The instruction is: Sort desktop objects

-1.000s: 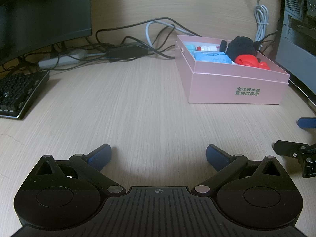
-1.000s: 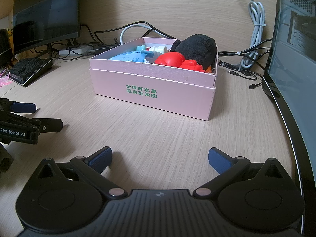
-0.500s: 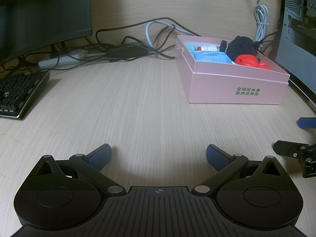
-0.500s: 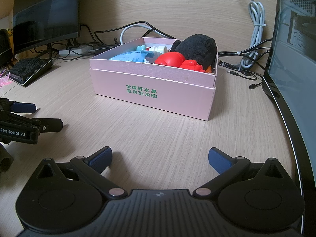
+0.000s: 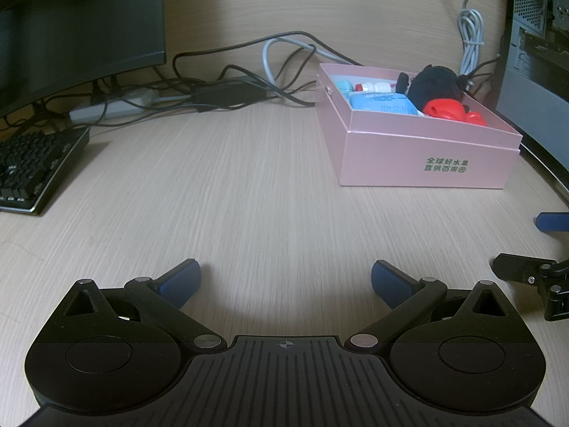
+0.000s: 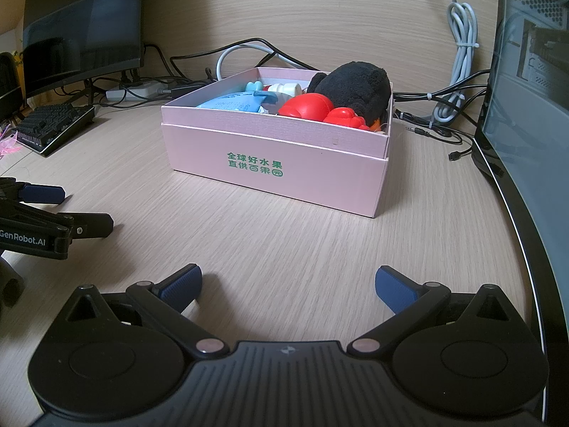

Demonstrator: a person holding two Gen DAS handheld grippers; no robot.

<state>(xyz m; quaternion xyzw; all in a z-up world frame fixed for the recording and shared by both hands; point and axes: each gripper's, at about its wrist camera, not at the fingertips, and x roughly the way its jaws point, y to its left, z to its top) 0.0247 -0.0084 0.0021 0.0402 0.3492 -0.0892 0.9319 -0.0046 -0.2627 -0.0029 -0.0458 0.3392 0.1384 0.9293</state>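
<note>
1. Pink box (image 6: 274, 163) stands on the desk (image 6: 284, 242) ahead of both grippers, nearer the right one; open top, green print on the near wall. Sorted things lie inside it; no loose item shows on the bare desk between box and grippers.
2. Contents: black plush toy (image 6: 352, 85) at the back right corner, rising above the rim; red toy (image 6: 309, 105) in front of it, touching it; blue packet (image 6: 234, 101) toward the left; small white bottle (image 6: 284, 89) behind. A pale blue piece near the bottle, kind unclear.
3. Handling, judged: plush is soft and light, gives under a pinch, best taken across the body. Red toy looks smooth and rubbery, may slip; take it at its narrowest part. Packet looks flat and limp, take by an edge. Bottle is small and hard and may roll; take it across the barrel.
4. Box looks like thin card, light; likely to slide if nudged. Grip a wall at the rim if it must shift.
5. Left gripper (image 5: 286, 279): jaws spread wide, nothing between them, low over the desk.
6. Right gripper (image 6: 288, 284): jaws spread wide, empty, facing the box's near wall.
7. Surroundings: keyboard (image 5: 32, 167) far left, monitor (image 5: 71, 25) behind it, tangle of cables (image 5: 227, 89) along the back, computer case (image 6: 533, 53) at right.
8. Judgement: sorting looks done or close to it.
</note>
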